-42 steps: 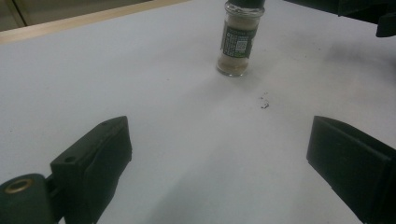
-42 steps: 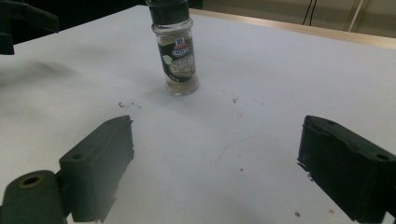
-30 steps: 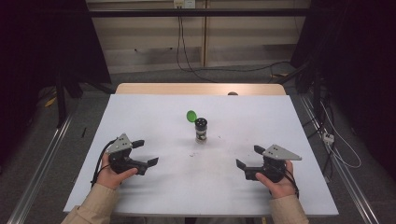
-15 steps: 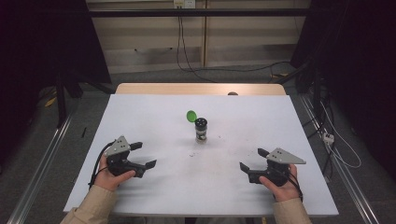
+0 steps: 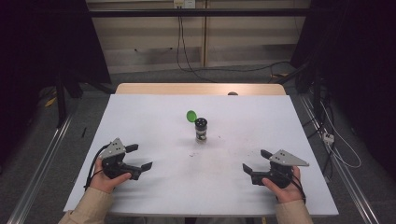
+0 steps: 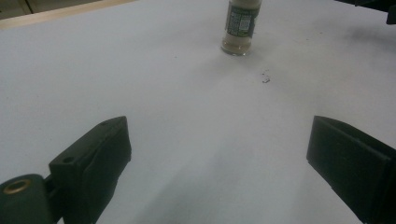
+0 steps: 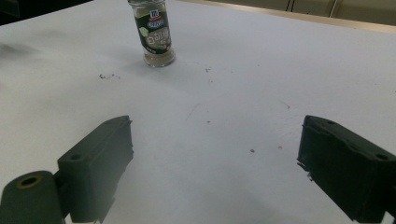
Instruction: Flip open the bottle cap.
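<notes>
Right gripper view. The right gripper (image 7: 215, 163) looks along its two black jaws, which rise from the lower corners and stand wide apart with nothing between them. Beyond them lies the white table (image 7: 261, 79), marked with small dark specks and faint reddish spots. A small glass spice jar (image 7: 156, 37) with a dark label stands upright near the upper left, well apart from both jaws. A wooden edge (image 7: 299, 16) runs along the far side.
</notes>
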Motion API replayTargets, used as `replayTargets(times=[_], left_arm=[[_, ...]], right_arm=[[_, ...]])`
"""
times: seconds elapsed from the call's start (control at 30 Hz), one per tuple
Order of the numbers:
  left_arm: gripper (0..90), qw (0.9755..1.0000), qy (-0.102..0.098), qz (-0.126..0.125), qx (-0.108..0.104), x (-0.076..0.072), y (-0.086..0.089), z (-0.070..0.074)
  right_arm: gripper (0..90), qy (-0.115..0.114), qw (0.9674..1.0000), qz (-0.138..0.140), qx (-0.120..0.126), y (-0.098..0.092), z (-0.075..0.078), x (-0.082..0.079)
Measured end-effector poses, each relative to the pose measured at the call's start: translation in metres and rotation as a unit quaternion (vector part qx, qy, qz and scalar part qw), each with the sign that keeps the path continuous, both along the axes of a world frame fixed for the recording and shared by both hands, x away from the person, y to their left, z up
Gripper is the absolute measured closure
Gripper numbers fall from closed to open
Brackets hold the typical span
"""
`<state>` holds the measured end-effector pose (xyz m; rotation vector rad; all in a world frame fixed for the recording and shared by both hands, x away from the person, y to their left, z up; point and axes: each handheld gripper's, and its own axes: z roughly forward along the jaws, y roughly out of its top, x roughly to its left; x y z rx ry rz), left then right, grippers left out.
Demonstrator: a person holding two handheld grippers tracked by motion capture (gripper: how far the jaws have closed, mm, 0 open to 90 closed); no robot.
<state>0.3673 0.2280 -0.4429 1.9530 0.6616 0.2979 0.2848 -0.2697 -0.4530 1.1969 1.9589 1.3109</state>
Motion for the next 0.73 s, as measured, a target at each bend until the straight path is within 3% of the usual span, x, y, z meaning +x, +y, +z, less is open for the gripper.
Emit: replayTargets(times=[0.47, 0.73], left_arm=[[6.1, 1.0000, 0.004, 0.005, 0.003, -0.004, 0.008, -0.003], [6.1, 0.9997, 0.011, 0.022, 0.003, -0.001, 0.010, -0.007]], right_arm=[[9.6, 0.001, 1.0000, -0.002, -0.006, -0.005, -0.002, -0.004], [9.6, 0.002, 0.9999, -0.001, -0.014, -0.004, -0.004, -0.004]])
